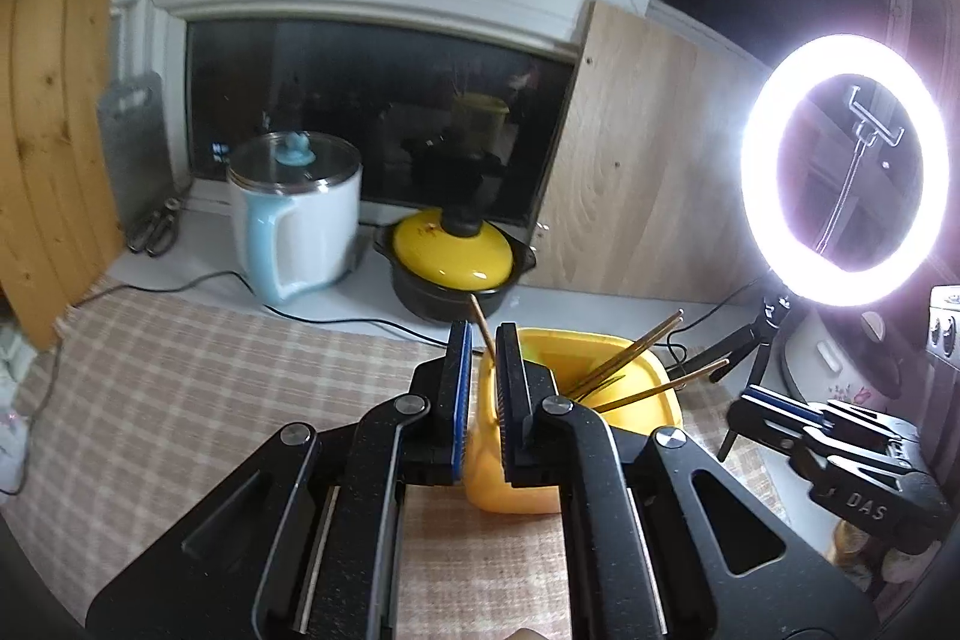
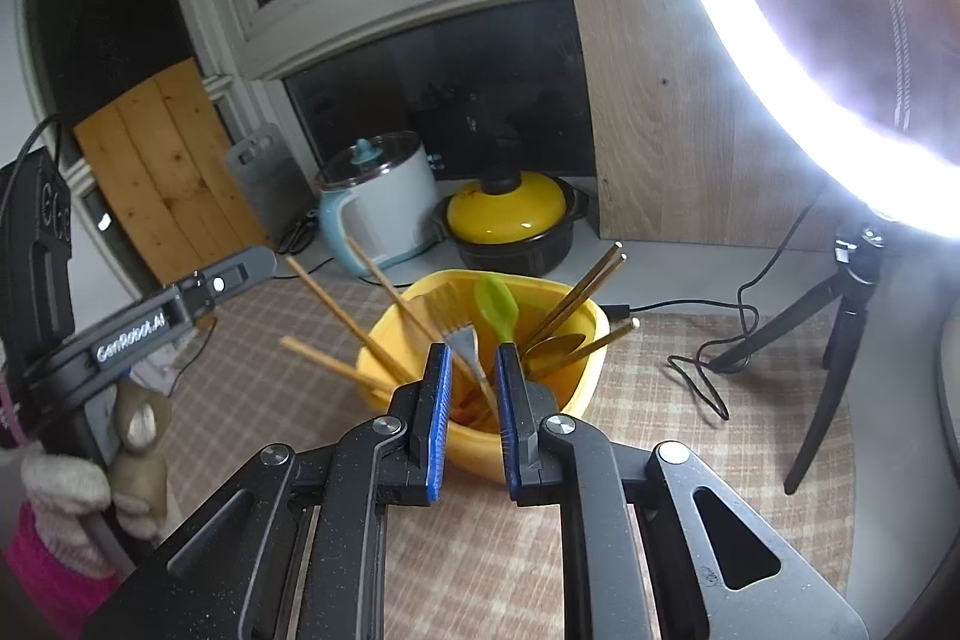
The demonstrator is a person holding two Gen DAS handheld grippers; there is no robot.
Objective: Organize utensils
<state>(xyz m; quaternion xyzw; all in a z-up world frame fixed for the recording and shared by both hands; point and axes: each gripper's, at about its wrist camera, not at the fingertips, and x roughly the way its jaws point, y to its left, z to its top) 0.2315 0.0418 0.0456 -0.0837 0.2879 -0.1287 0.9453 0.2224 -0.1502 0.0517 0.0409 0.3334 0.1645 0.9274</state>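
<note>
A yellow tub (image 2: 579,394) stands on the checked cloth and holds the utensils: wooden chopsticks (image 2: 336,304) leaning out to the left, a green silicone spoon (image 2: 498,304), a gold spoon (image 2: 552,346), gold chopsticks (image 2: 591,283) and a fork (image 2: 462,340). My right gripper (image 2: 473,352) hovers at the tub's near rim, slightly open. The fork shows in the gap, but the pads do not press on it. My left gripper (image 1: 485,334) is shut at the tub's (image 1: 654,370) left side, and one chopstick (image 1: 480,316) rises just beyond its tips. It also appears in the right wrist view (image 2: 258,261), beside the wooden chopsticks.
A white and blue electric pot (image 1: 300,220) and a black pot with a yellow lid (image 1: 450,256) sit on the sill behind. A bright ring light (image 1: 840,172) on a tripod (image 2: 828,316) stands right, its cable (image 2: 708,364) trailing on the cloth. A gloved hand (image 2: 60,484) holds the left tool.
</note>
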